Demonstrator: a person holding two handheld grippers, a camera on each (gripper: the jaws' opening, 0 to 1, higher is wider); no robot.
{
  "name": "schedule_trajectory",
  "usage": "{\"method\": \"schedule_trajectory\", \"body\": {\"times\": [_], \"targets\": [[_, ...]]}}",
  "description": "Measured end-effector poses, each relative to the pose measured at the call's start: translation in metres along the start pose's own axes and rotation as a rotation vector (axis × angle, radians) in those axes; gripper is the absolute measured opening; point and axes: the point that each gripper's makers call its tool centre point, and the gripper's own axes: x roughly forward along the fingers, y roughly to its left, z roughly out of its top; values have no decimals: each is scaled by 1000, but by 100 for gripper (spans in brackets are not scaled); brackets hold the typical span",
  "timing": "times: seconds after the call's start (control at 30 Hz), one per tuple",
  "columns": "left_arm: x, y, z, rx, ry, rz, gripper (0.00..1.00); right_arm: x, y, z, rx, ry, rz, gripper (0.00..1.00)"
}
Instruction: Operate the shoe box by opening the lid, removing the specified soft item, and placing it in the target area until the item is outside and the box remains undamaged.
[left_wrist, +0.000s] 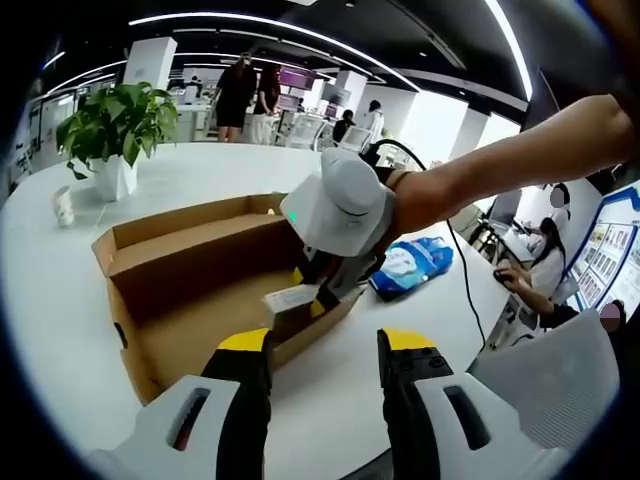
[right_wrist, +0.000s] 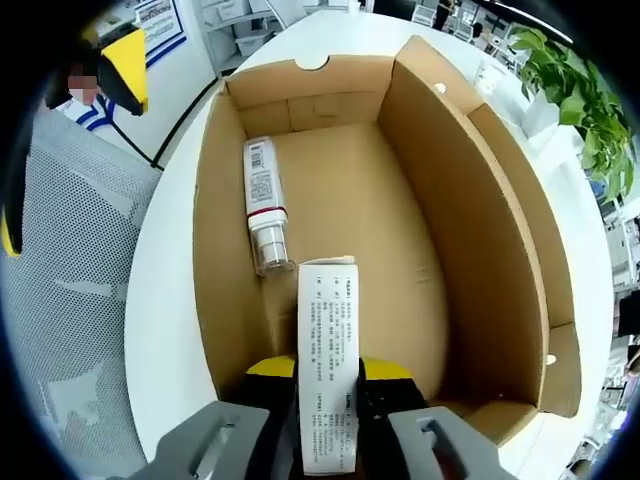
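Right gripper (right_wrist: 328, 385) clamped on white printed box (right_wrist: 328, 370), held over open cardboard box (right_wrist: 480, 210). White tube (right_wrist: 266, 210) just ahead, lying on box floor. Left gripper (left_wrist: 325, 350) jaws apart, holding nothing, over white surface (left_wrist: 330, 400); blue packet (left_wrist: 412, 262) beyond.

The left gripper (left_wrist: 325, 350) has its yellow-tipped jaws spread apart with nothing between them. The right gripper (right_wrist: 329, 375) is clamped on a flat white printed packet (right_wrist: 328, 365), jaws pressed to its two sides. In the left gripper view, the person's bare forearm (left_wrist: 500, 165) reaches in from the right behind the right gripper
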Motion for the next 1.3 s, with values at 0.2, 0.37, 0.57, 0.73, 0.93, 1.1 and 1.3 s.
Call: {"method": "schedule_trajectory", "body": {"times": [0.2, 0.37, 0.57, 0.73, 0.93, 1.1, 1.3], "targets": [[-2, -2, 0, 0, -1, 2, 42, -8, -10, 7, 35, -33, -35, 17], [-3, -4, 1, -2, -1, 0, 42, -19, -15, 14, 65, -62, -50, 17], [-3, -4, 0, 3, 3, -2, 42, -33, -19, 21, 82, -87, -68, 17], [-5, -8, 0, 8, 6, -2, 42, -41, -19, 27, 75, -99, -81, 17], [-5, -7, -1, 10, 9, -2, 42, -52, -22, 34, 78, -113, -94, 17], [-6, -6, 0, 3, 5, 0, 42, -63, -27, 37, 73, -124, -120, 17], [-5, -6, 0, 1, 4, 0, 42, -78, -27, 37, 66, -128, -135, 17]]}}
